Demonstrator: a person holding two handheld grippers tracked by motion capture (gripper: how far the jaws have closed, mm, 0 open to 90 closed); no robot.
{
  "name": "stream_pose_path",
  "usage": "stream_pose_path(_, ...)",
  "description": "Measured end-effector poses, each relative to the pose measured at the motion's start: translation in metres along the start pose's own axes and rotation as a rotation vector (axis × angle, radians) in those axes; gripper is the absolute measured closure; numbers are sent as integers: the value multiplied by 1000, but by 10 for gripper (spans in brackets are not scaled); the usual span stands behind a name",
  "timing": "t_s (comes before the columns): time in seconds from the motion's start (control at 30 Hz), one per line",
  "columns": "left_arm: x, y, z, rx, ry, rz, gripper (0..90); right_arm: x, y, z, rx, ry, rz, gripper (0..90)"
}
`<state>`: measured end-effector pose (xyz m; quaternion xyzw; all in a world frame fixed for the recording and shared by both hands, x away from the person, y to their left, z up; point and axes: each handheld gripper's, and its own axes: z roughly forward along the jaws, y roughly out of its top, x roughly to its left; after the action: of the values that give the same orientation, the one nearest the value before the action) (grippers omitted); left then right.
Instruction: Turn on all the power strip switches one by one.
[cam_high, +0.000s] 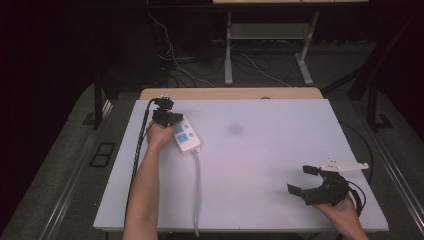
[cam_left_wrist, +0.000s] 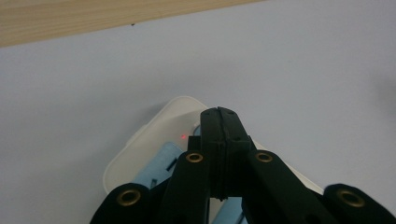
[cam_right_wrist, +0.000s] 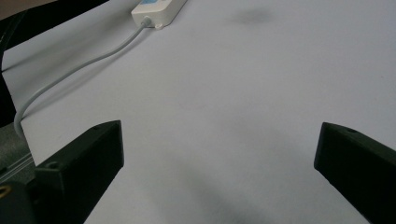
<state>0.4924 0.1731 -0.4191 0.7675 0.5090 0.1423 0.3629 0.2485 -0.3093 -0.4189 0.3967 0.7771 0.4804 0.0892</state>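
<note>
**Left gripper closed over the power strip's far end**

Your left gripper (cam_high: 166, 116) sits in the upper left of the high view, its jaws pressed together with nothing between them, the tip poised over the white power strip (cam_high: 184, 135). In the left gripper view the closed tip (cam_left_wrist: 219, 114) lies directly above the strip's rounded end (cam_left_wrist: 159, 128), just beside a small red light (cam_left_wrist: 184, 136); whether the tip actually touches the casing cannot be told from here. That light suggests a switch sits at this end, and a press there looks like the step in hand.

The strip's long axis runs diagonally, from the gripper down and to the right in the high view, with its grey cable (cam_high: 196, 185) leaving the lower end and trailing toward the bottom edge of the white table (cam_high: 280, 150). So the strip lies right under your left hand and stretches away from it toward frame centre.

Your right gripper (cam_high: 305, 181) rests in the lower right, jaws spread wide and empty, well apart from the strip. In the right gripper view the strip's cable end (cam_right_wrist: 156, 10) shows far off at the upper left. The left hand is clearly the nearer one.
</note>
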Motion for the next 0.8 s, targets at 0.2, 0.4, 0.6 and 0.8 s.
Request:
stream_pose_path(0.2,1,-4,-17,-63,-35,3,862,-1,0,1,6,-2,0,12)
stream_pose_path(0.4,1,-7,-42,-118,-70,8,814,0,0,1,6,-3,1,13)
stream_pose_path(0.6,-3,-14,-59,-107,-80,7,587,1,0,2,6,-3,-4,13)
stream_pose_path(0.8,-4,-23,-75,-124,-133,-25,257,1,0,1,5,-4,-1,13)
